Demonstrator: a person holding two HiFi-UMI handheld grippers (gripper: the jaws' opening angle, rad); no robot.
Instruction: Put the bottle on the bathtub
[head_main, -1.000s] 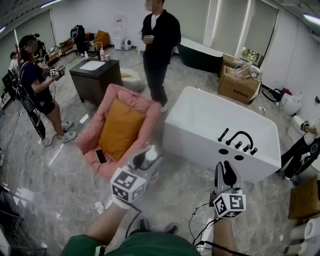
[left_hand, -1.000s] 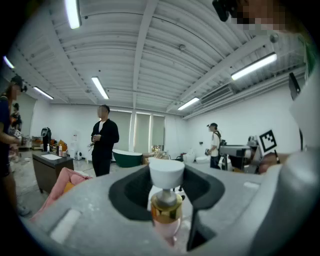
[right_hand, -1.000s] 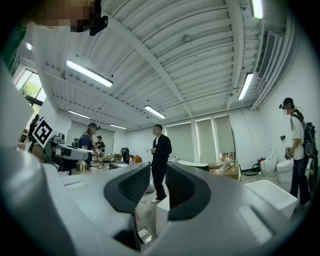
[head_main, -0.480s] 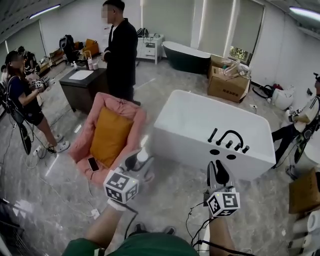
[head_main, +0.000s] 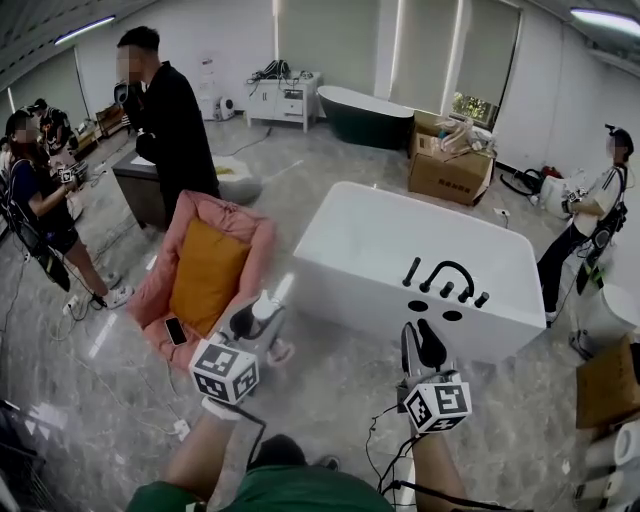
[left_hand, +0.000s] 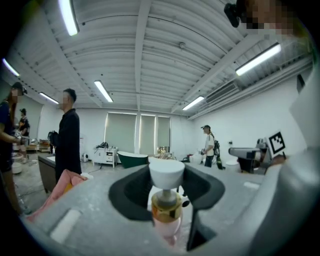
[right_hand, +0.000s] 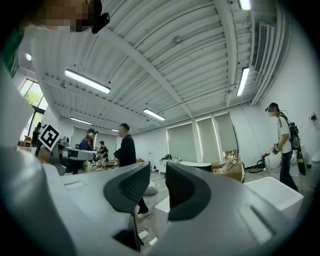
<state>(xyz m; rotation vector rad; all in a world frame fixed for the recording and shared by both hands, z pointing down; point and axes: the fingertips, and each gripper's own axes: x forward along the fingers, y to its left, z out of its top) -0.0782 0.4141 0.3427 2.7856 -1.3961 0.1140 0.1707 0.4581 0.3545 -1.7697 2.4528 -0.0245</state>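
A pump bottle (head_main: 262, 308) with a white cap, gold collar and pink body (left_hand: 166, 205) stands upright between the jaws of my left gripper (head_main: 255, 320), which is shut on it (left_hand: 166, 190). It hangs above the floor, left of the white bathtub (head_main: 340, 270). The tub's near deck carries a black faucet (head_main: 445, 275). My right gripper (head_main: 421, 345) hovers in front of the tub's near end, its jaws almost together with nothing between them (right_hand: 152, 187). In the right gripper view, the tub's corner (right_hand: 277, 192) shows at the right.
A pink armchair (head_main: 175, 250) with an orange cushion and a phone (head_main: 175, 330) stands left of the tub. A person in black (head_main: 170, 130) stands behind it. Cardboard boxes (head_main: 450, 165), a dark tub (head_main: 365, 105) and another person (head_main: 590, 230) are farther off. Cables lie on the floor.
The person in black has walked to the left. Both grippers have drifted slightly left in view, the left one still holding the bottle, and the tub sits more central.
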